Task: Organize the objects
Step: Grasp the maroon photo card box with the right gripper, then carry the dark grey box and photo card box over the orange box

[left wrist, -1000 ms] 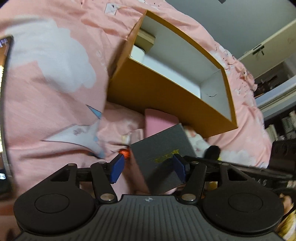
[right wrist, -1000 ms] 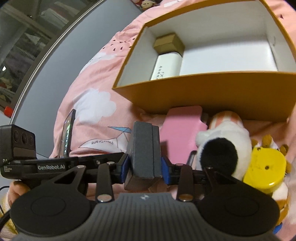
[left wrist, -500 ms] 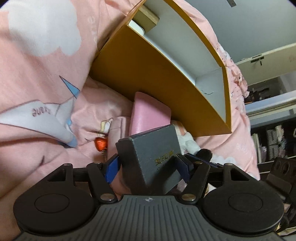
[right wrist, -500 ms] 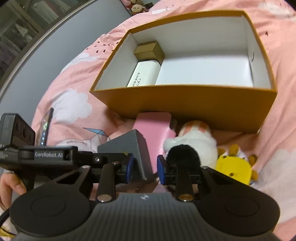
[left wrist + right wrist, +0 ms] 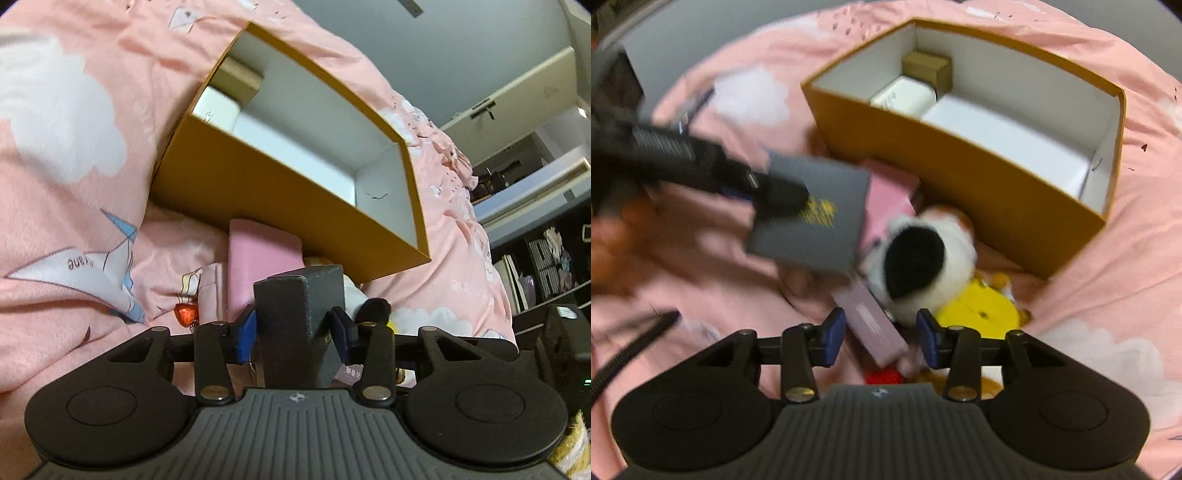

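A dark grey box with gold lettering stands upright between the blue pads of my left gripper. Its jaws are closing and the pads press on the box's sides. The right wrist view shows the same grey box, held up by the left gripper above the bedding. My right gripper has its jaws opening and grips nothing. A slim pink box lies on the bedding below its gap, untouched by the pads. Behind is the open orange box.
The orange box holds a white box and a small brown box. In front of it lie a pink case, a white-and-black plush toy, a yellow toy and a red trinket. All rests on pink bedding.
The grey box has passed from my right gripper to my left. The left jaws closed on it; the right let go, rolled and drew back.
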### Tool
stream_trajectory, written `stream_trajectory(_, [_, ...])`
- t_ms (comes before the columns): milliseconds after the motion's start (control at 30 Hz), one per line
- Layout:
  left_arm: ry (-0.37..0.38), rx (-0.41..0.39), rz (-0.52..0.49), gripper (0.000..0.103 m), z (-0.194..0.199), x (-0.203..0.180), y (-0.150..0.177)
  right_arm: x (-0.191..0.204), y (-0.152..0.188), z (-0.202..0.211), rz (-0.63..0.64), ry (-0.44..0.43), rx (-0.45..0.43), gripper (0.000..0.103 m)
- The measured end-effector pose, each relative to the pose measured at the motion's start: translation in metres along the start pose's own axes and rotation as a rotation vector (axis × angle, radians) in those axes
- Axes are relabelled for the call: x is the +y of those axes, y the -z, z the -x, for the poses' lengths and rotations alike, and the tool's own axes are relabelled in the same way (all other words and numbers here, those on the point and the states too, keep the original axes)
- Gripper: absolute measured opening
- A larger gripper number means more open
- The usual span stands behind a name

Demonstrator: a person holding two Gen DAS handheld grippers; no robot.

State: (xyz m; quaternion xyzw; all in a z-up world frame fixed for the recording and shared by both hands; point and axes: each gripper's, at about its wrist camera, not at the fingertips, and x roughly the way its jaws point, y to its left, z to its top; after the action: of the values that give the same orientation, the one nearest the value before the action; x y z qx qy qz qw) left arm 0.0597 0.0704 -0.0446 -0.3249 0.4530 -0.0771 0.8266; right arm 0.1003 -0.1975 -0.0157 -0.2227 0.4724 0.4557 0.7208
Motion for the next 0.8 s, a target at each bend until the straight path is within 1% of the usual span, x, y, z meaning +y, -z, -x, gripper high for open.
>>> stream_trajectory(67, [-0.004,-0.002,-0.006,0.047,0.0,-0.001,0.0,-0.004,0.005,-0.007,0.003,-0.001,0.026,0.045])
stream_trajectory(233, [-0.006,0.002,0.001,0.047,0.004,0.003,-0.001,-0.007,0.011,-0.026,-0.003,-0.045,0.045,0.044])
stream_trajectory(300, [-0.006,0.004,0.005,0.047,0.004,0.004,-0.001,-0.007,0.012,-0.033,-0.004,-0.06,0.045,0.036])
stream_trajectory(400, [-0.003,0.006,0.011,0.047,0.003,0.005,-0.001,-0.005,0.014,-0.036,0.013,-0.043,0.024,0.035])
stream_trajectory(500, [-0.001,0.003,0.01,0.047,0.004,0.005,-0.001,-0.003,0.014,-0.031,0.031,-0.029,0.009,0.032])
stream_trajectory(667, [0.003,-0.026,0.008,0.047,0.012,0.005,-0.003,0.002,0.014,-0.012,0.049,-0.019,-0.009,0.027])
stream_trajectory(800, [0.001,-0.048,0.0,0.046,0.019,0.002,-0.006,0.0,0.008,0.006,0.036,-0.032,-0.034,0.026])
